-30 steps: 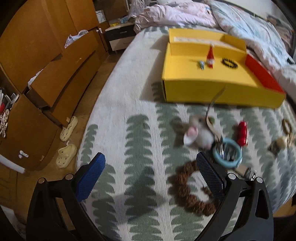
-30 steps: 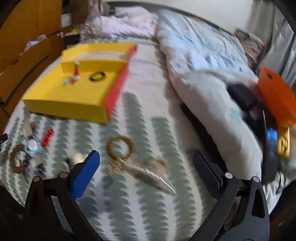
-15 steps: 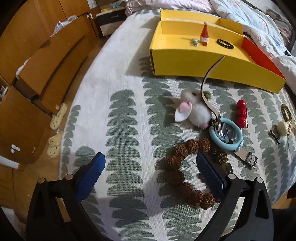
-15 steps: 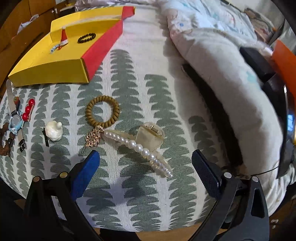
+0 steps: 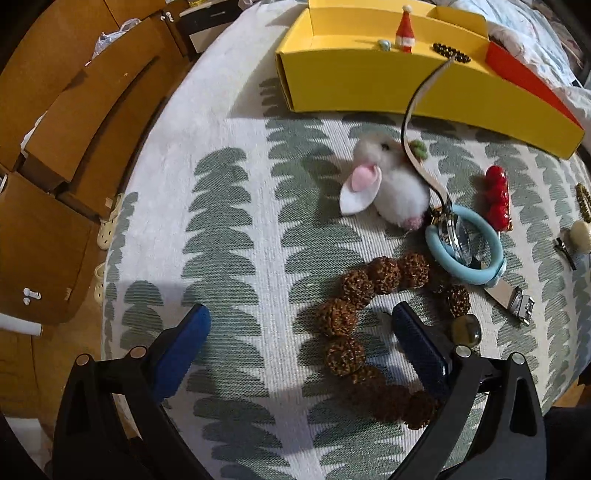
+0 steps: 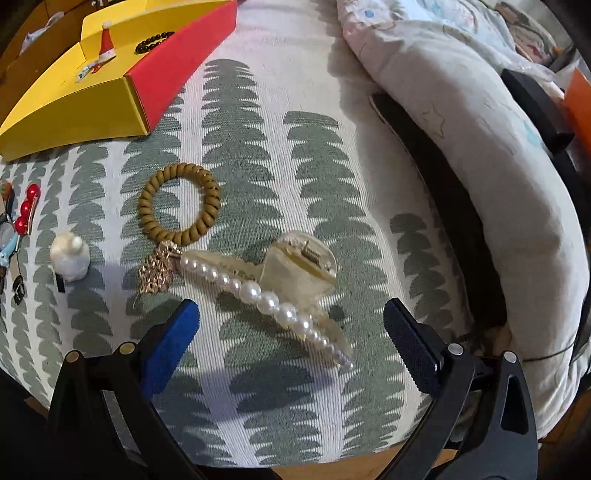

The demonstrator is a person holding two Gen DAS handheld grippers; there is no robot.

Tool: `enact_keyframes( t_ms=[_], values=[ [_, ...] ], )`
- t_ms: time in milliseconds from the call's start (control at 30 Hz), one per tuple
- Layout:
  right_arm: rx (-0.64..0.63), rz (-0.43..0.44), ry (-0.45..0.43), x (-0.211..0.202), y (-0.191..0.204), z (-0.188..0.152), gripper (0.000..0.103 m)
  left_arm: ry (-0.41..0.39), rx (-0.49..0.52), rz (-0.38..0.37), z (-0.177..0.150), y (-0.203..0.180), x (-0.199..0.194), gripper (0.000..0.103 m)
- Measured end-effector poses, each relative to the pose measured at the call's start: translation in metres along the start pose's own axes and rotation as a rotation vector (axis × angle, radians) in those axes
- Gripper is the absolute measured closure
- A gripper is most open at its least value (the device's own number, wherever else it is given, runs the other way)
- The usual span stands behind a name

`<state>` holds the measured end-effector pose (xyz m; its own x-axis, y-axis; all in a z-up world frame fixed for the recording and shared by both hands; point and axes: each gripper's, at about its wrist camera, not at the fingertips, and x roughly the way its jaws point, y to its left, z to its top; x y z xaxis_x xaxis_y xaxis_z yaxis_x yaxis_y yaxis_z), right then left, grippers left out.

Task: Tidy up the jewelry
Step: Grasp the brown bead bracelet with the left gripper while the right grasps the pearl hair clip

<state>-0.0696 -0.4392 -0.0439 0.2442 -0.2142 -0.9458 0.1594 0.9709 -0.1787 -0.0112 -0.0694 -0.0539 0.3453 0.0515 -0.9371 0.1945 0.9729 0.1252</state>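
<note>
Brown bead bracelet point(image 5: 369, 295) crowds the gaping, empty left gripper point(image 5: 301, 341); pearl clip point(image 6: 280, 291) fronts the equally wide, empty right gripper point(image 6: 291, 332).

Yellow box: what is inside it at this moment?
Inside the yellow box: a small Santa figure, a black bead bracelet and a tiny bluish piece. Its front wall hides the floor nearest the camera; the rear compartment's contents cannot be seen.

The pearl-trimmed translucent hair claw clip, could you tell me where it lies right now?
In the right wrist view, the pearl-trimmed translucent hair claw clip lies on the leaf-patterned bedspread, just ahead of the open right gripper, beside the mustard spiral hair tie.
</note>
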Motion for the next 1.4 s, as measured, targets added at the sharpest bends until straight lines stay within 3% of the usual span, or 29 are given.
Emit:
enact_keyframes(
  t_ms=[167, 567, 733, 1400],
  values=[
    [0.004, 0.003, 0.024, 0.009, 0.003, 0.009, 0.004, -0.012, 0.031, 0.034, -0.001, -0.007, 0.001, 0.006],
    [0.042, 0.055, 0.040, 0.016, -0.003, 0.020, 0.004, 0.032, -0.004, -0.018, 0.009, 0.004, 0.009, 0.006],
    [0.065, 0.120, 0.064, 0.022, -0.007, 0.023, 0.006, 0.032, 0.008, -0.012, 0.006, 0.003, 0.010, 0.006],
    [0.060, 0.141, 0.092, 0.049, -0.015, 0.013, 0.003, 0.018, 0.044, 0.035, 0.008, -0.013, 0.004, 0.006]
  ],
)
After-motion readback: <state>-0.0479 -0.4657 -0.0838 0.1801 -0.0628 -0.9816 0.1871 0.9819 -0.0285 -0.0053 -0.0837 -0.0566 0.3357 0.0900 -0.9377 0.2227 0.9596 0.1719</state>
